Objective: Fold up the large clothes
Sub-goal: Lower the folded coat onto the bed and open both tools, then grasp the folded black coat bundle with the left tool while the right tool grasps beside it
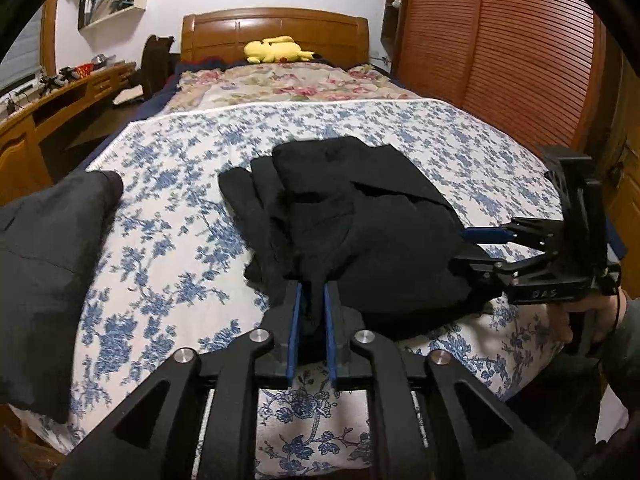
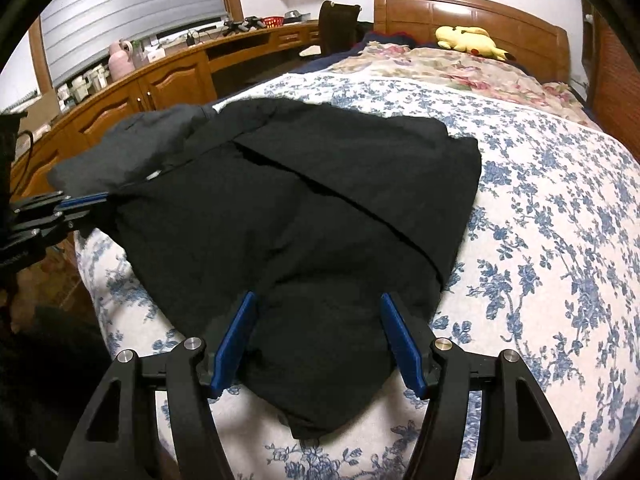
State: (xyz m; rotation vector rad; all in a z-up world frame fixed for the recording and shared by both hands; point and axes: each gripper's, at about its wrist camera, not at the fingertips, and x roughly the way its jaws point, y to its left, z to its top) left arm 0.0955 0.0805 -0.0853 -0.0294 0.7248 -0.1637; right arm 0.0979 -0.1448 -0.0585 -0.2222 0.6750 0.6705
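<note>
A black garment [image 2: 304, 216], partly folded with overlapping layers and a long straight edge running diagonally across its top, lies on the near part of a bed, on a white bedspread printed with blue flowers [image 2: 540, 208]. The left gripper [image 1: 311, 292] has its blue-padded jaws closed on a bunched fold at the garment's near edge, the cloth pinched between the two pads. The right gripper [image 2: 318, 312] is over the garment's near corner with its jaws spread wide, one blue pad to each side of the cloth and neither visibly pinching it; in the left wrist view this gripper [image 1: 464, 236] enters from the right, its tips at the garment's edge, held by a hand [image 1: 576, 320]. A second dark grey garment [image 1: 44, 264] lies at the left edge of the bed, apart from the black one in the left wrist view. Farther up the bed, a quilt with pink flowers [image 1: 280, 84] covers the mattress, and a yellow plush toy [image 1: 276, 50] rests against the wooden headboard [image 1: 276, 26]. A wooden counter [image 2: 168, 76] with cabinet doors runs along the wall to the left of the bed, carrying small items; a louvred wooden wardrobe [image 1: 520, 52] stands on the right.
</note>
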